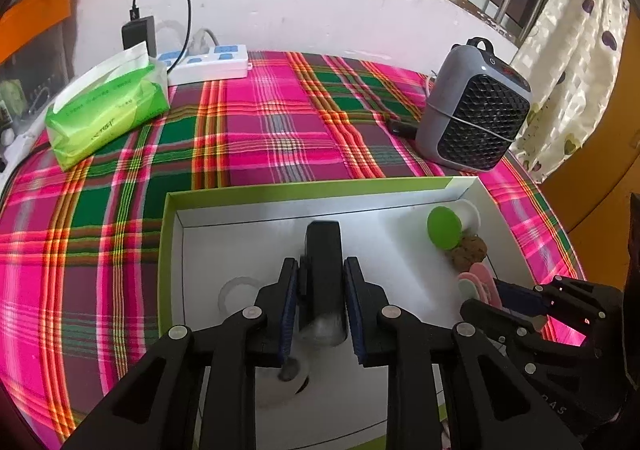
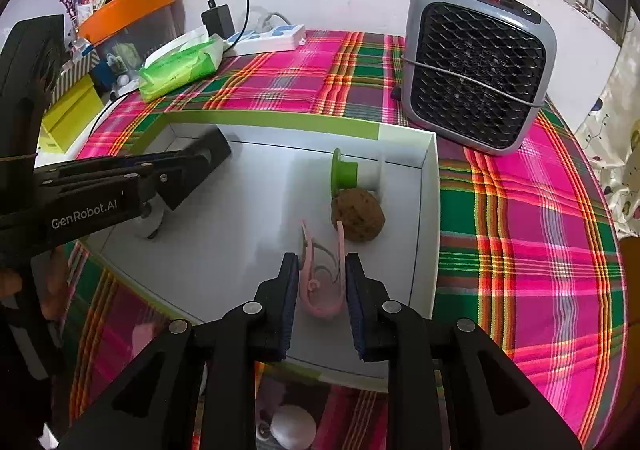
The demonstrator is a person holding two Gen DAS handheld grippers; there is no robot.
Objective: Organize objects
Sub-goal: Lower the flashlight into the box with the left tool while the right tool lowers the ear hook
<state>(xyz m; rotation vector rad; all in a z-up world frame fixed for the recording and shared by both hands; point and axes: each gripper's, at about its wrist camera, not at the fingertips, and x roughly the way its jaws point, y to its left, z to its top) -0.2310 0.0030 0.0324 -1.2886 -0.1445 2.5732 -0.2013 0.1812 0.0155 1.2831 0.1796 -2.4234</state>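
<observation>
A white box with a green rim (image 1: 280, 190) (image 2: 428, 186) lies on the plaid cloth. My left gripper (image 1: 322, 302) is shut on a black block (image 1: 324, 262) and holds it over the box's middle; it also shows in the right wrist view (image 2: 188, 166). My right gripper (image 2: 322, 290) is shut on a pink clip (image 2: 324, 282) over the box's near right part; it shows in the left wrist view (image 1: 516, 296). In the box lie a green-capped white spool (image 1: 444, 226) (image 2: 344, 172) and a brown ball (image 1: 470, 252) (image 2: 357, 215).
A grey fan heater (image 1: 476, 110) (image 2: 476, 66) stands beyond the box's right corner. A green tissue pack (image 1: 108, 106) (image 2: 180, 64), a power strip (image 1: 208, 62) (image 2: 268, 38) and a black charger (image 1: 138, 32) sit at the back left by the wall.
</observation>
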